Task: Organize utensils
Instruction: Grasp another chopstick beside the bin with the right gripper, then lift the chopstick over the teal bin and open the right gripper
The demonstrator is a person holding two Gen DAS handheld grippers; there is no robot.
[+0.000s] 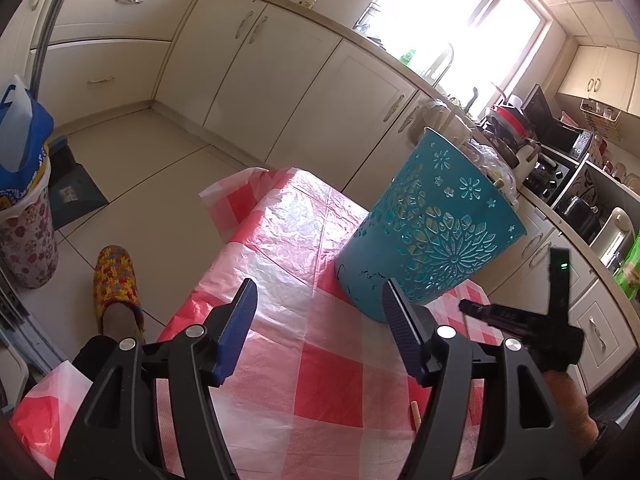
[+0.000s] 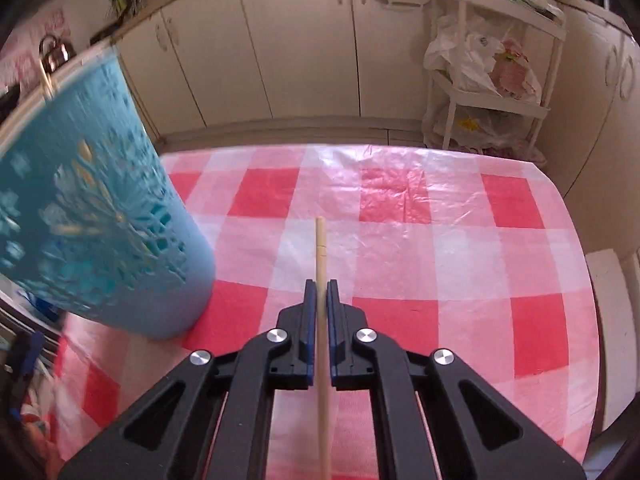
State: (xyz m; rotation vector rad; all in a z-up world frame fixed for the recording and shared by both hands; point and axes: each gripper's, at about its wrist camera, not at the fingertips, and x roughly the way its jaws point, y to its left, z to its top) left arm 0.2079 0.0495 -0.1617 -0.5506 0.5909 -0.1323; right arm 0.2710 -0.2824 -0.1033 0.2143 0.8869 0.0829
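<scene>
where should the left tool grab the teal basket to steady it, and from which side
Take the upper rim of the teal basket, coming in from above with one finger inside and one outside. Its wall flares too wide for the open left tool to span, and it stands upright on the checked tablecloth. Grip away from the side where the right tool holds the wooden stick.

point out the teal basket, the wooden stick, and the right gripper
teal basket (image 1: 432, 232): left wrist view, patterned side wall.
wooden stick (image 2: 320, 248): right wrist view, shaft ahead of the jaws.
right gripper (image 2: 321, 285): right wrist view, between the fingertips.
</scene>
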